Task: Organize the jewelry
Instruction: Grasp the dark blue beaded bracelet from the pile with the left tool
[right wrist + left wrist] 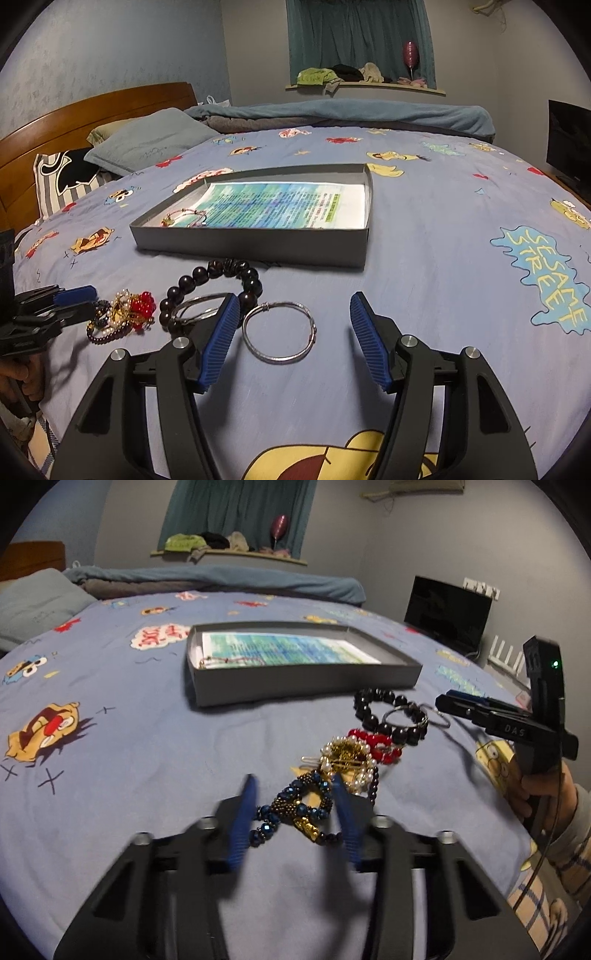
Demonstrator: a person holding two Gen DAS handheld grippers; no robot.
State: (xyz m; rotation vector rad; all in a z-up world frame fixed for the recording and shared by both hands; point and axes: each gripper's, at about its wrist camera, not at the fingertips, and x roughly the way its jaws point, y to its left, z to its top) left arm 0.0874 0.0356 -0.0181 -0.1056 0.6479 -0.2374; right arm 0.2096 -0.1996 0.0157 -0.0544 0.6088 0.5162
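Blue pads frame the lower centre of the left wrist view, where the left gripper [295, 812] stands with its jaws apart around a blue beaded bracelet [295, 806] on the cartoon bedsheet [110, 775]. The pads are blurred, and whether they touch the beads cannot be told. Just above it, toward centre right, lie a pearl-and-gold piece [347, 760], a red beaded piece [376, 744] and a black bead bracelet [388, 716], tangled in a heap that runs diagonally up to the right. The grey box [303, 686] sits in the upper middle, its long axis running left to right, lined with a printed sheet. One thin red-and-gold chain [221, 661] lies at its left end. At right edge, the right gripper [443, 701] points left toward the heap.

In the right wrist view, the right gripper [291, 332] is spread wide at lower centre, with a silver bangle [280, 332] lying flat between its fingers, nearer the left pad. A second silver ring [195, 310] overlaps the black bead bracelet [214, 288] at left of centre. The left gripper [74, 302] enters from the left edge against the heap. The grey box [258, 247] lies beyond, long axis across the frame, with the chain [184, 218] at its near left.

As a judgement, the task is barely begun: one piece is boxed, and about six remain on the sheet.
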